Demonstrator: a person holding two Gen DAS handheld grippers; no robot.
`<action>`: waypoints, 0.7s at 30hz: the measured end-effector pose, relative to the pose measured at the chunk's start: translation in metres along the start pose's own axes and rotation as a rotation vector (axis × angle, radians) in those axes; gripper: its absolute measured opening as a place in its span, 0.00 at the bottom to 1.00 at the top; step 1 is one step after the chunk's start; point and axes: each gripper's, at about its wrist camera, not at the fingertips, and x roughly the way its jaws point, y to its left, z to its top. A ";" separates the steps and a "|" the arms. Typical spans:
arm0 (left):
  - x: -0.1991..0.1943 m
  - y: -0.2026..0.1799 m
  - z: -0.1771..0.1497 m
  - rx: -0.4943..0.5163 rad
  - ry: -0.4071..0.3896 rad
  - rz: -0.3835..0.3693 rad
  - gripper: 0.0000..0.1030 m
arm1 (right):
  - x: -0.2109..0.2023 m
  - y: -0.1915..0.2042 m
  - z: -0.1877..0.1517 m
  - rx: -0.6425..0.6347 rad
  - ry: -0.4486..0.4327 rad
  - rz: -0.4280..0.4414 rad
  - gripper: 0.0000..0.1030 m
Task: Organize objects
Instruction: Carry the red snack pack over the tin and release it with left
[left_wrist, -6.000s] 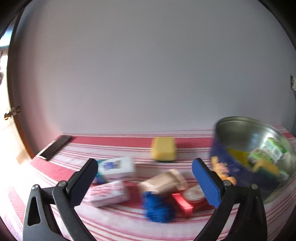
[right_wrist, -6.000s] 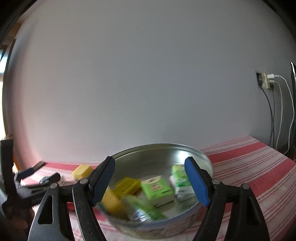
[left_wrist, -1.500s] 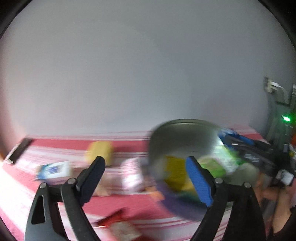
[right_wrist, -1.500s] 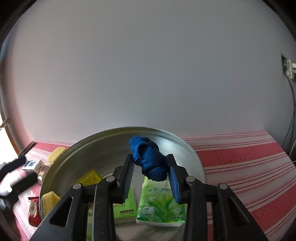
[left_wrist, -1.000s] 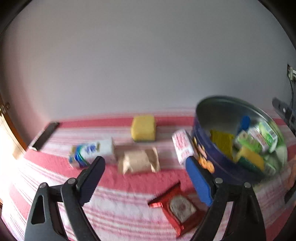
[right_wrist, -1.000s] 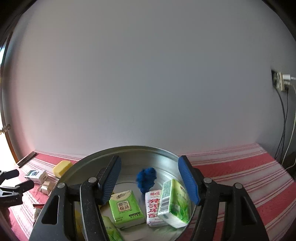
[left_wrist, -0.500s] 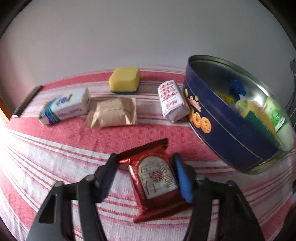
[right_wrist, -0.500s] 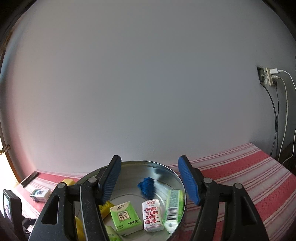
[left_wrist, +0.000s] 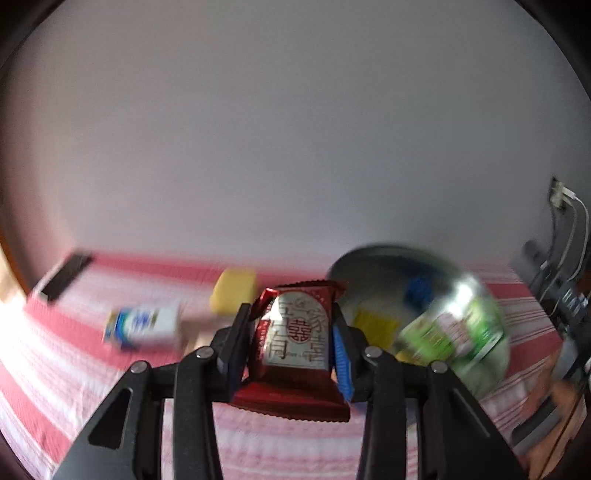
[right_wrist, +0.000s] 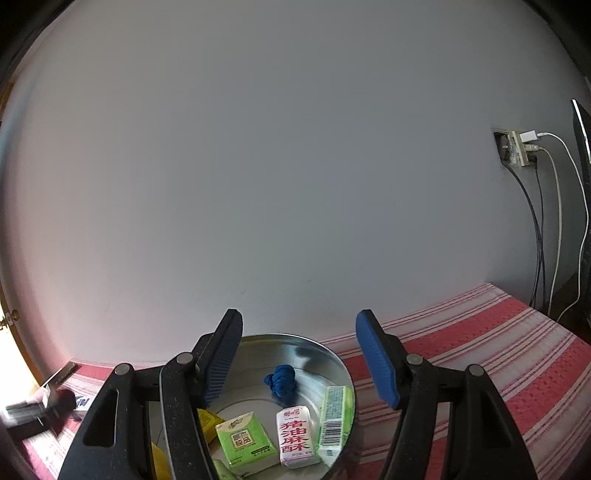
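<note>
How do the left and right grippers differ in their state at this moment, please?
The left gripper is shut on the red snack packet, its jaws having just been closing; the right gripper stands open and holds nothing. The left carries its packet clear of the striped cloth; the right hangs over the round tin. Both have black arms.

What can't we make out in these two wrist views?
- Left wrist: tin contents and white-blue packet print, motion-blurred.
- Left wrist: items behind the red snack packet, hidden by it and the left tongs.
- Right wrist: tin's left side, hidden by a right tongs finger.
</note>
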 end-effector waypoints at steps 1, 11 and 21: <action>0.001 -0.010 0.005 0.020 -0.007 -0.011 0.38 | 0.000 0.000 0.000 0.000 0.001 -0.004 0.64; 0.062 -0.117 0.033 0.203 0.009 -0.034 0.76 | 0.006 -0.004 -0.004 0.019 0.019 -0.031 0.65; 0.018 -0.080 0.018 0.185 -0.140 0.021 1.00 | 0.008 -0.005 -0.011 0.062 0.033 -0.042 0.72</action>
